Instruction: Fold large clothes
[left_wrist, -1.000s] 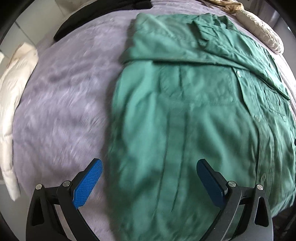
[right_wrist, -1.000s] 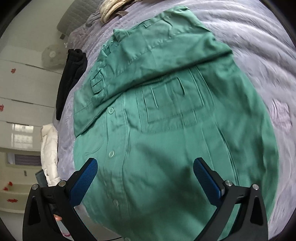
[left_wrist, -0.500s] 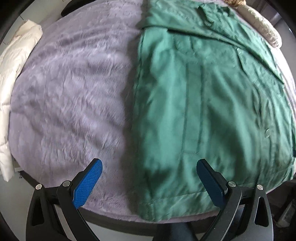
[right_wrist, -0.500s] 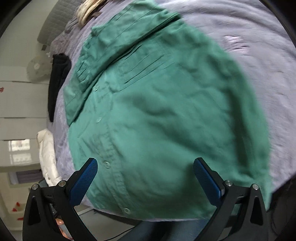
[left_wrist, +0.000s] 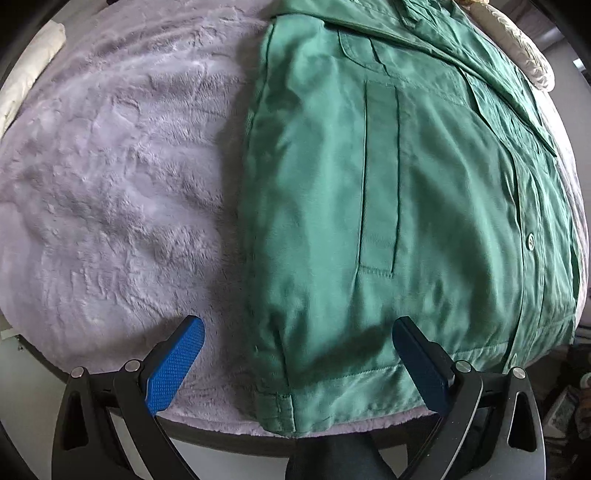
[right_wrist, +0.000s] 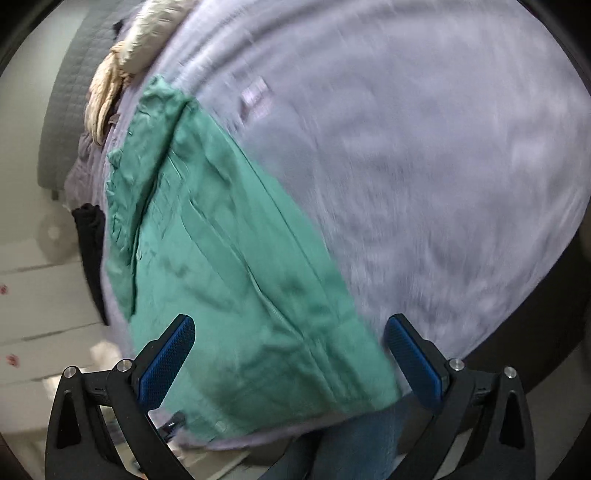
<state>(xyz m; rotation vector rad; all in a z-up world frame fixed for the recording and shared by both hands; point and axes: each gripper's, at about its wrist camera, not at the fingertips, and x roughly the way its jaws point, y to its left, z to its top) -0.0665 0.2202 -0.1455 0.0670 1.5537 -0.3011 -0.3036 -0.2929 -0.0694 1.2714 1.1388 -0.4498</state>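
Your left gripper (left_wrist: 297, 354) is spread wide over the hem of the green shirt (left_wrist: 388, 192), holding nothing. Your right gripper (right_wrist: 288, 350) is equally wide and empty. The shirt lies flat at the bed's (left_wrist: 110, 177) near edge, its hem reaching that edge.

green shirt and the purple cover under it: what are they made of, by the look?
Green shirt: thin woven cloth, probably cotton or a blend, with a slight sheen; soft creases, stitched seams and a button show. Purple bed cover: plush, fleece-like pile, matte; its nap lies in brushed, crinkled streaks.
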